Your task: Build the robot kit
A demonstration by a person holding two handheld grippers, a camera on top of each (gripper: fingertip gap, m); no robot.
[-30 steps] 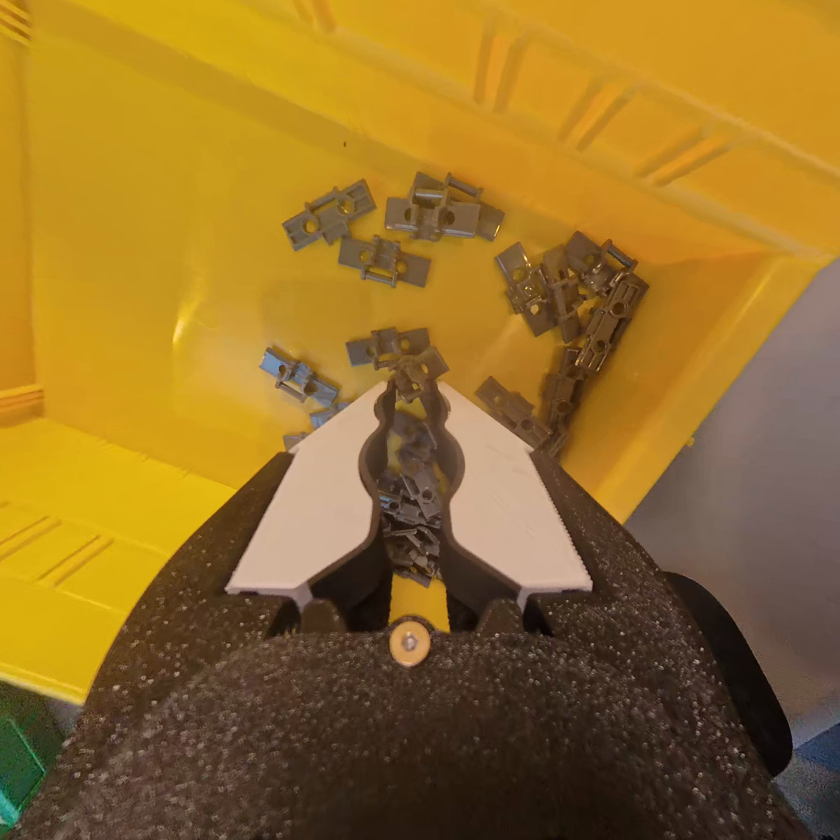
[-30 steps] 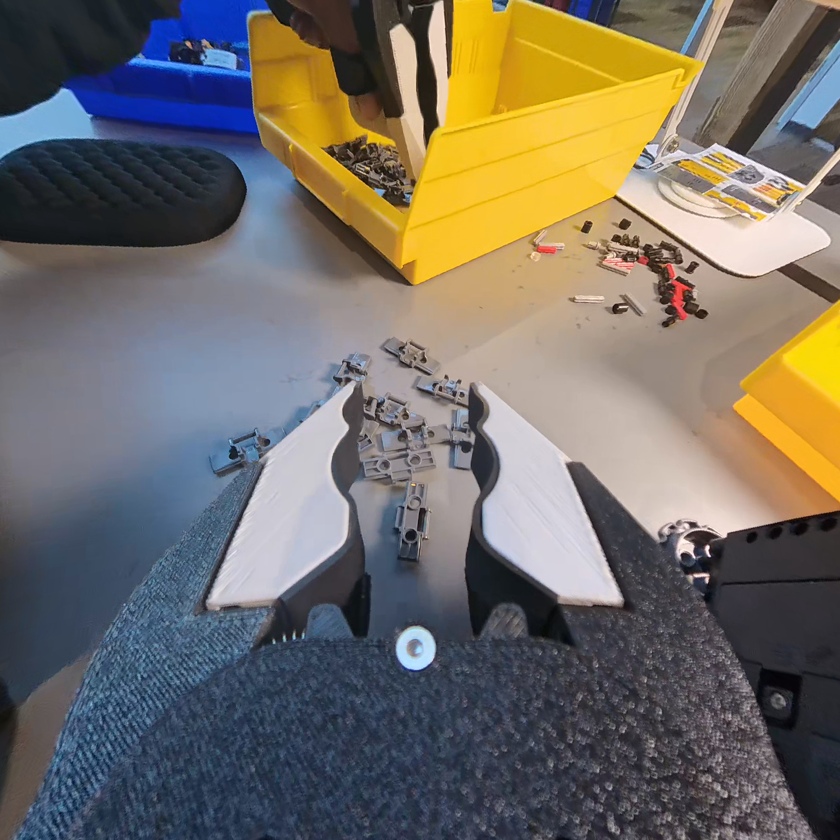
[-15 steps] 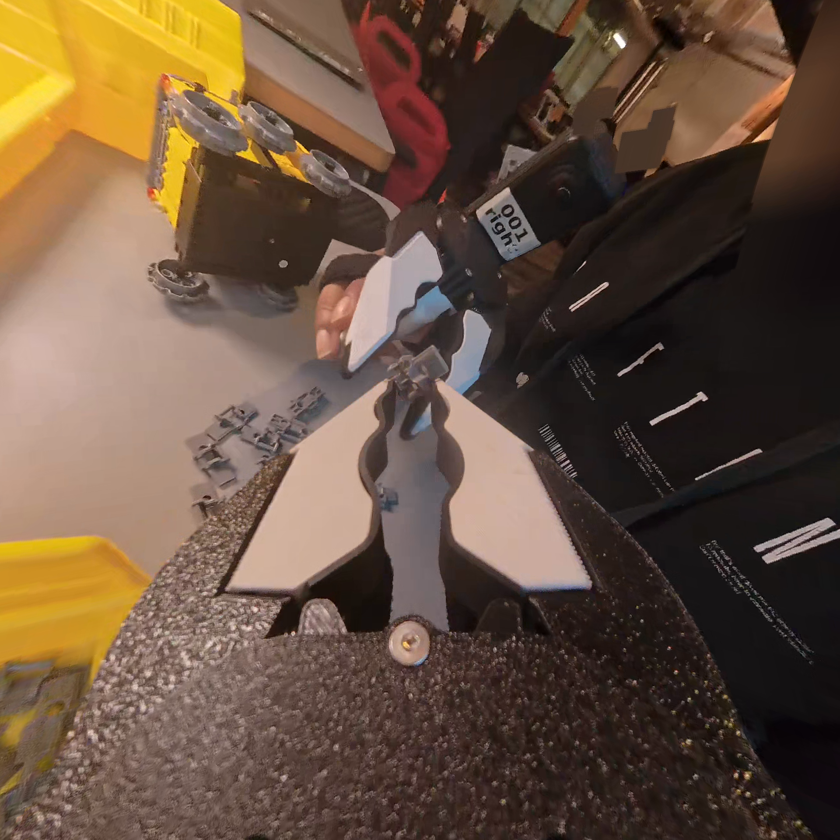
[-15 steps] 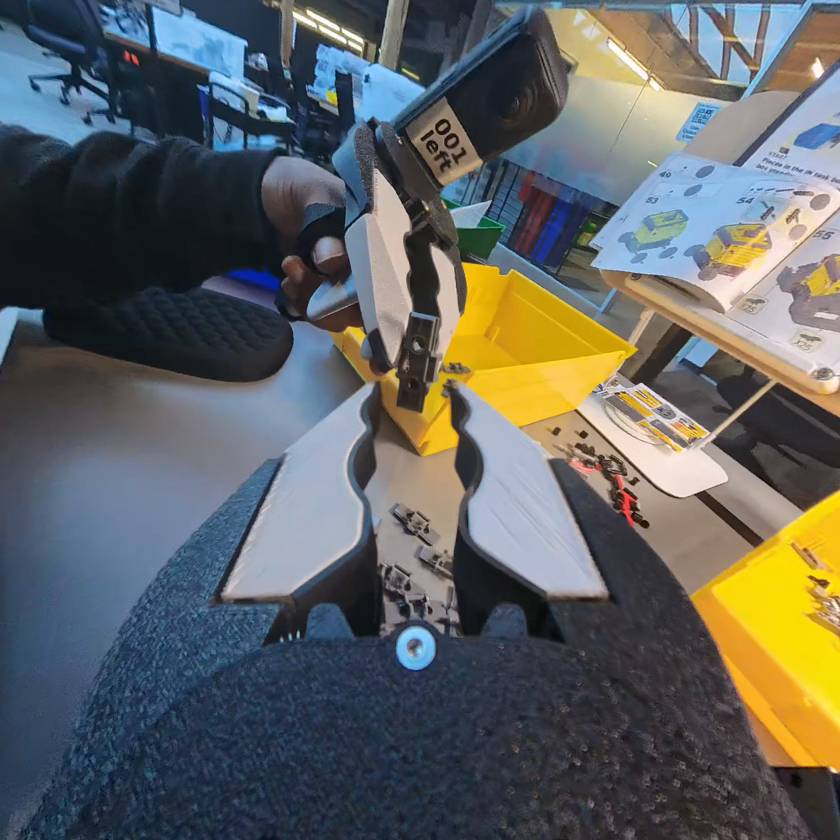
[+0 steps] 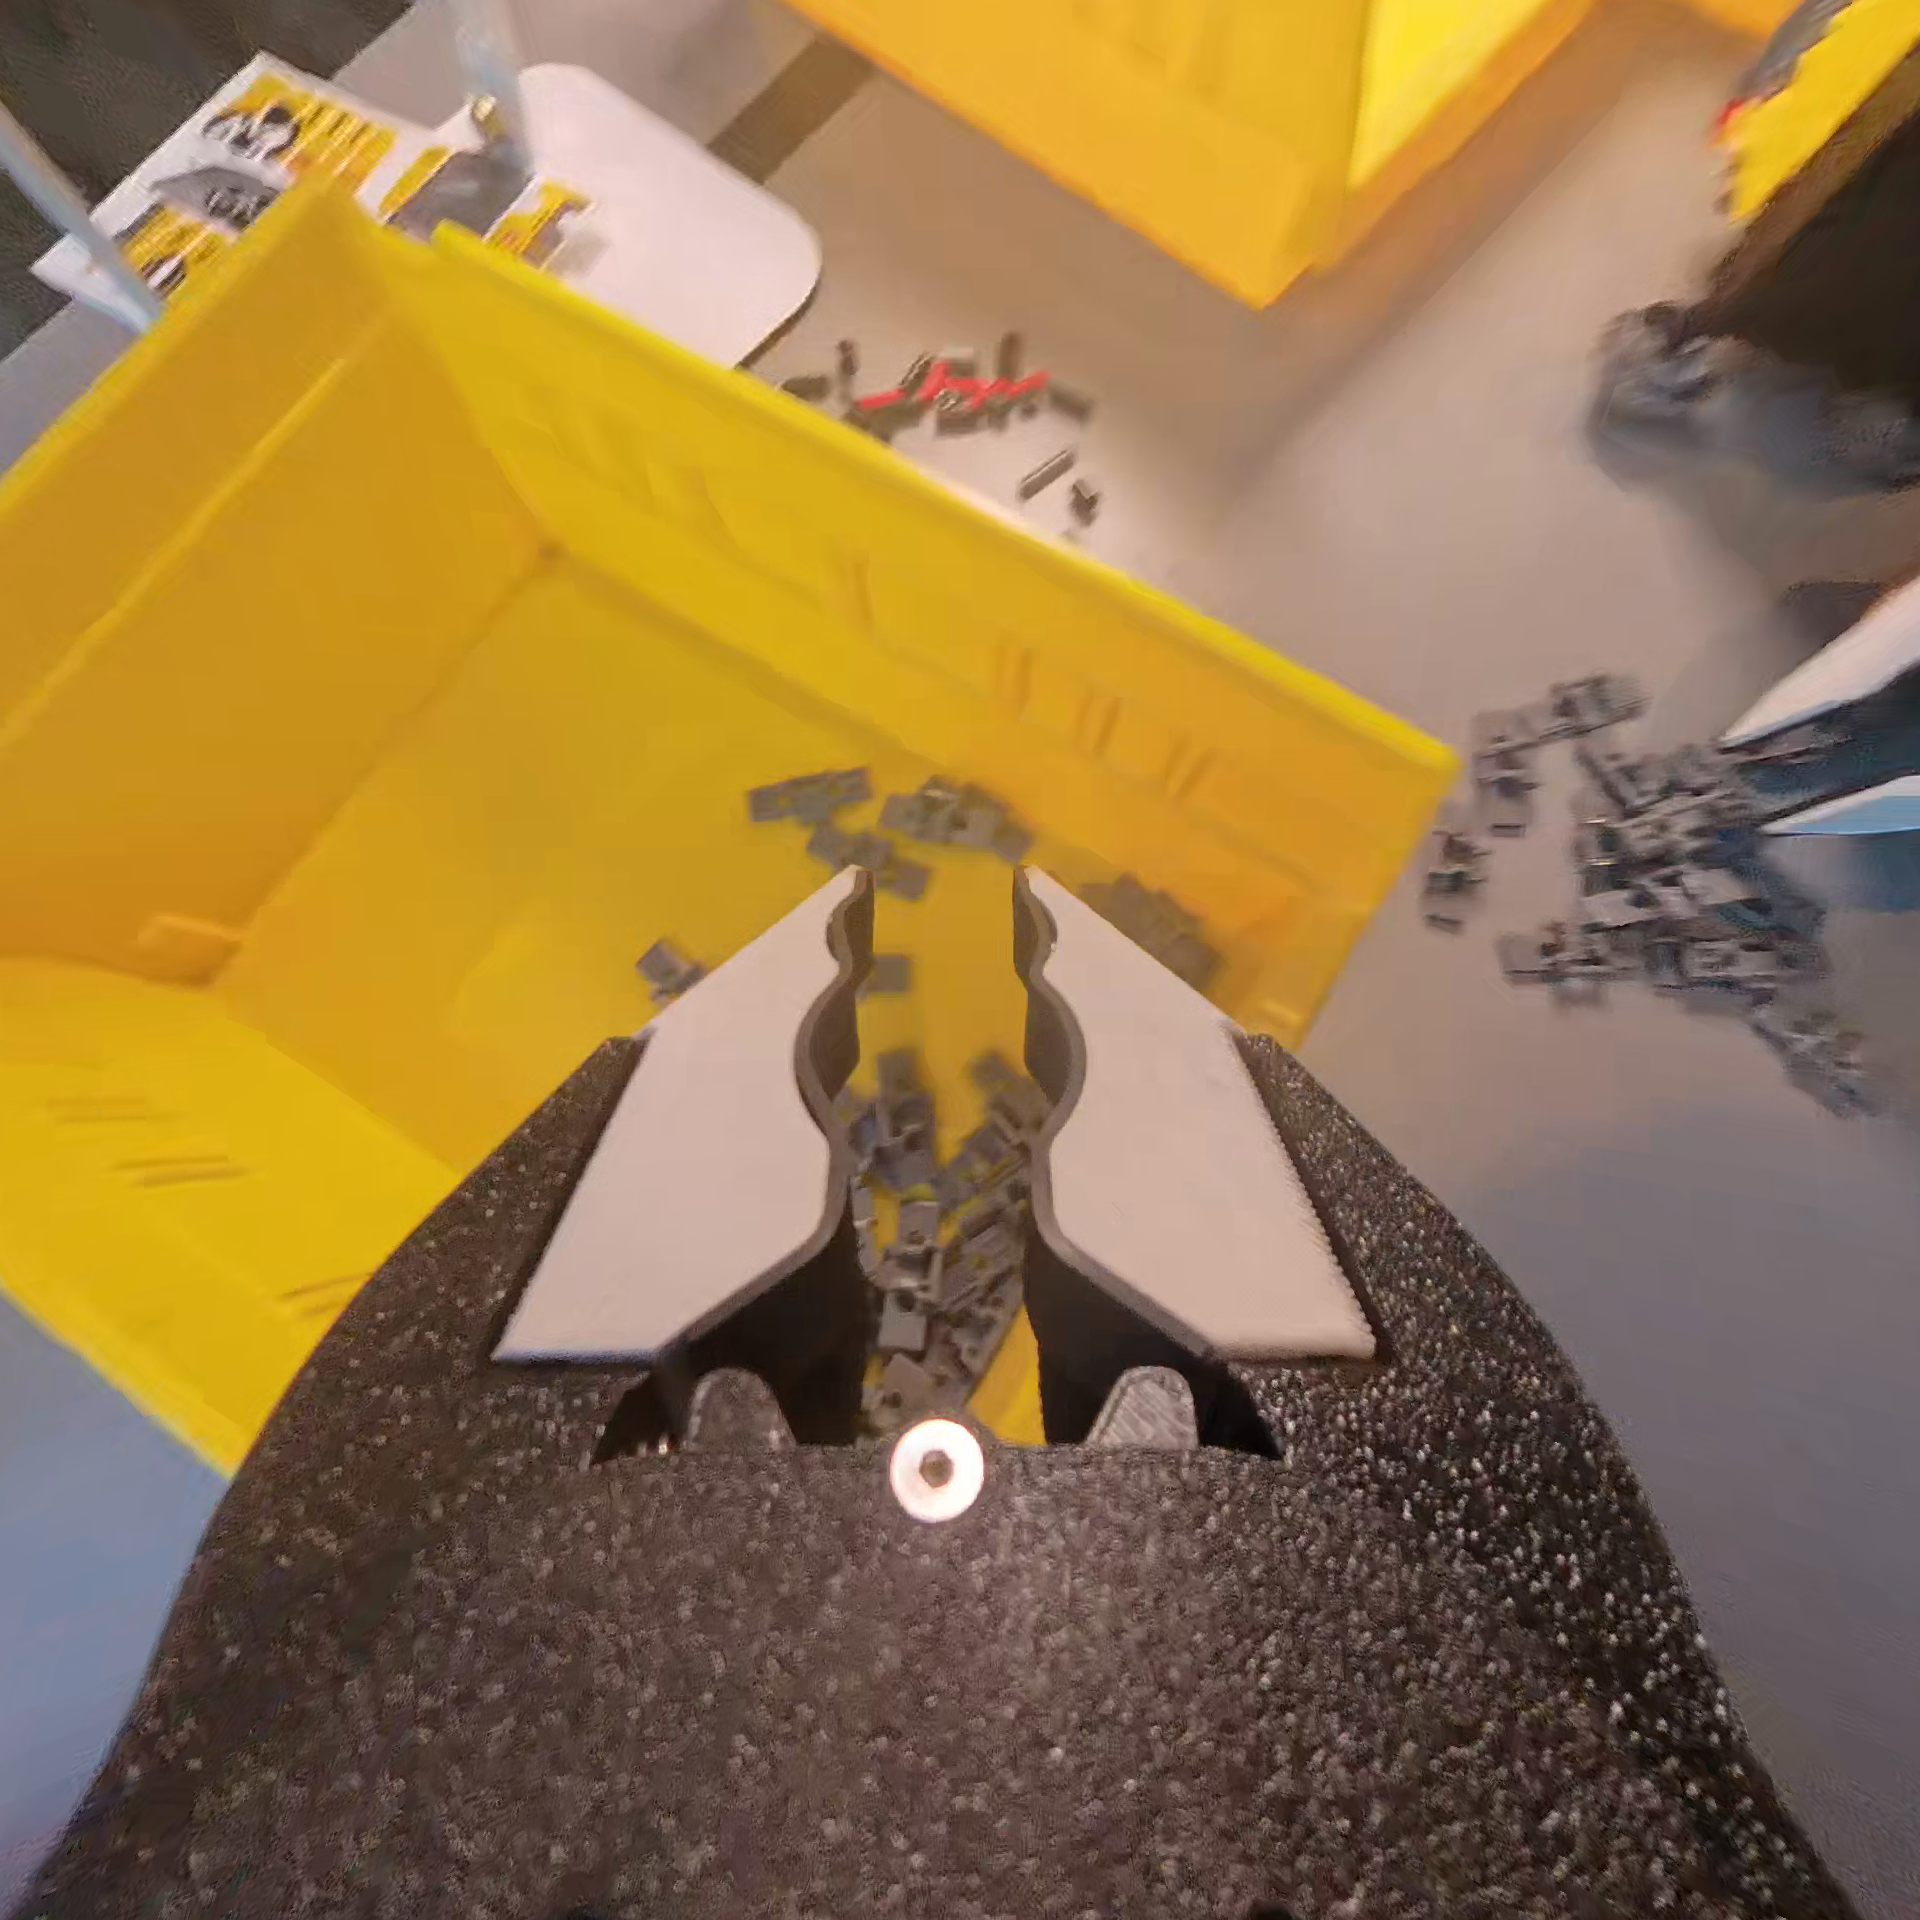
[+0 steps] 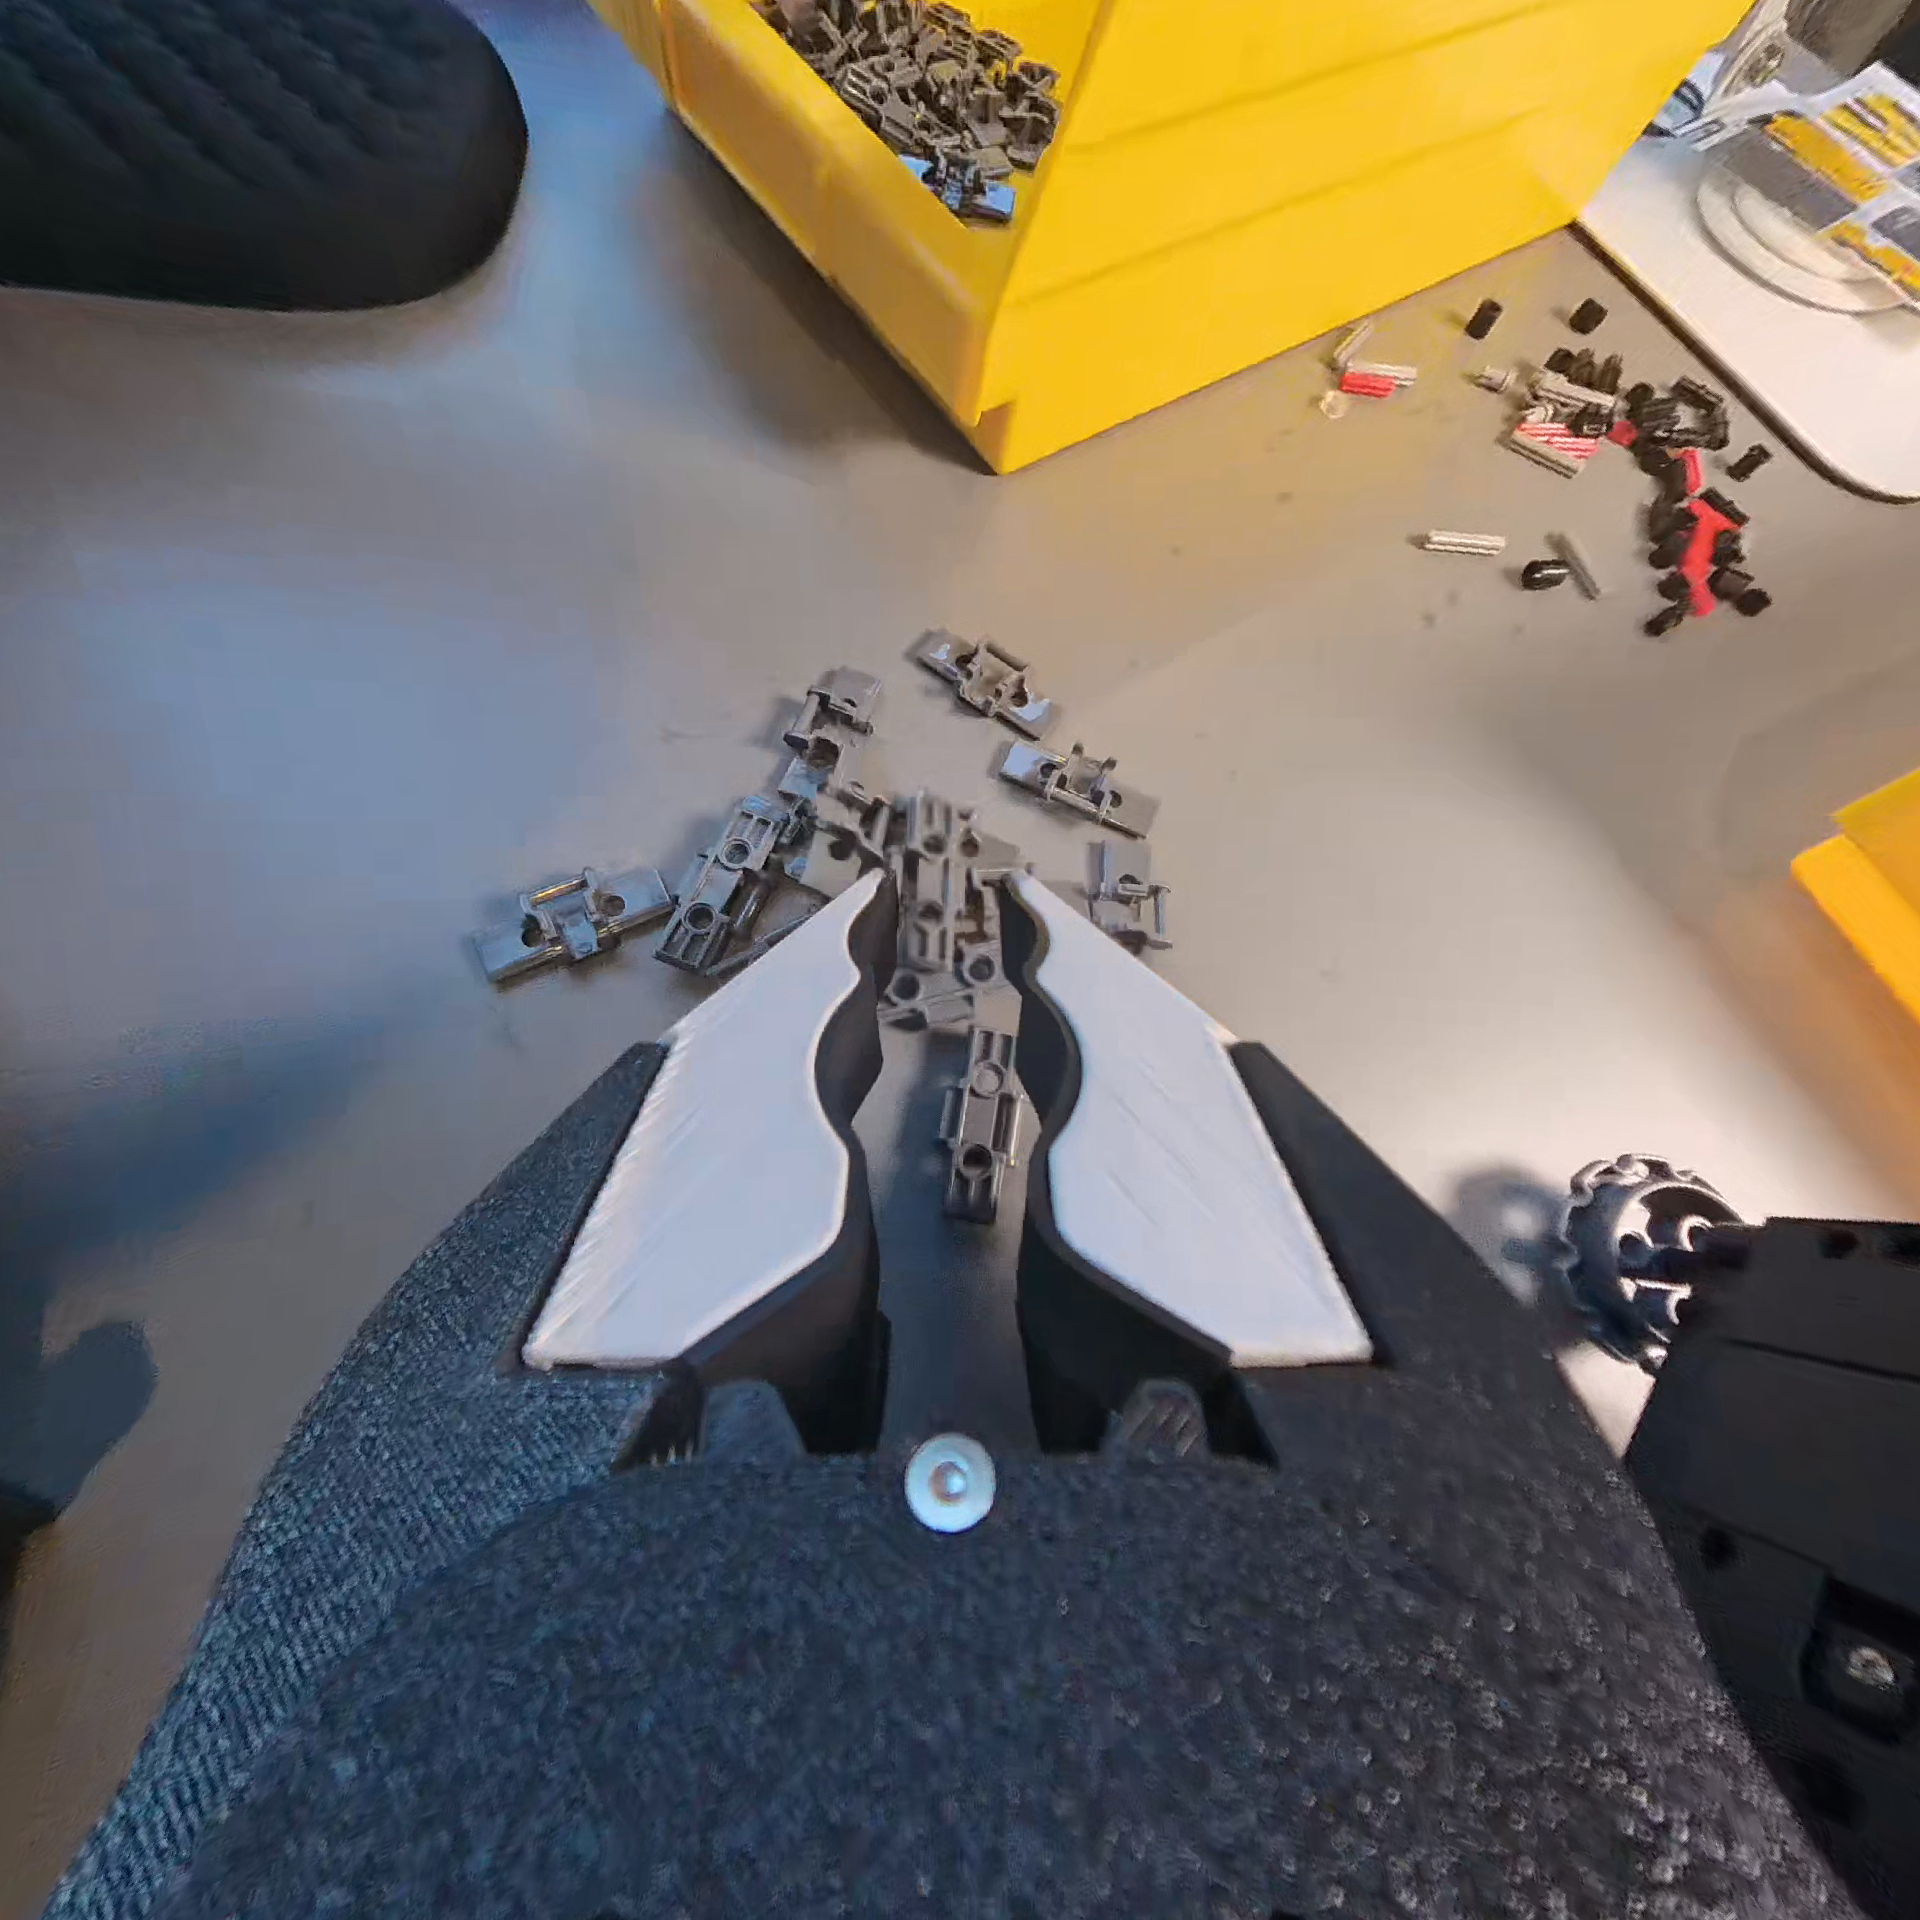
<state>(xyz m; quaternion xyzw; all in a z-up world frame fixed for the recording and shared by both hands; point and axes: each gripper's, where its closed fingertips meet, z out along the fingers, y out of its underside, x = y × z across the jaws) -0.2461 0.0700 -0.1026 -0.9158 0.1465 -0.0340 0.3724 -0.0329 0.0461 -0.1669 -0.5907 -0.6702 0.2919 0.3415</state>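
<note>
Left gripper [image 5: 940, 883]: jaws apart, empty, above yellow bin [image 5: 343, 582] of grey track links [image 5: 935, 1226]; blurred, height unclear.
Right gripper [image 6: 943, 883]: jaws parted around link pile [image 6: 935, 904] on table [image 6: 312, 623].
Risk: closing may pinch several links, scatter 12 o'clock neighbours.

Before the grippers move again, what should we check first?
1. Left gripper open and empty: ok.
2. Left gripper above the yellow plastic bin of small grey plastic links: ok.
3. Right gripper at the loose pile of grey links on the grey table: ok.
4. Right gripper squeezing a link: cannot tell.
5. Left wrist picture sharp: not ok, it is blurred.
</note>
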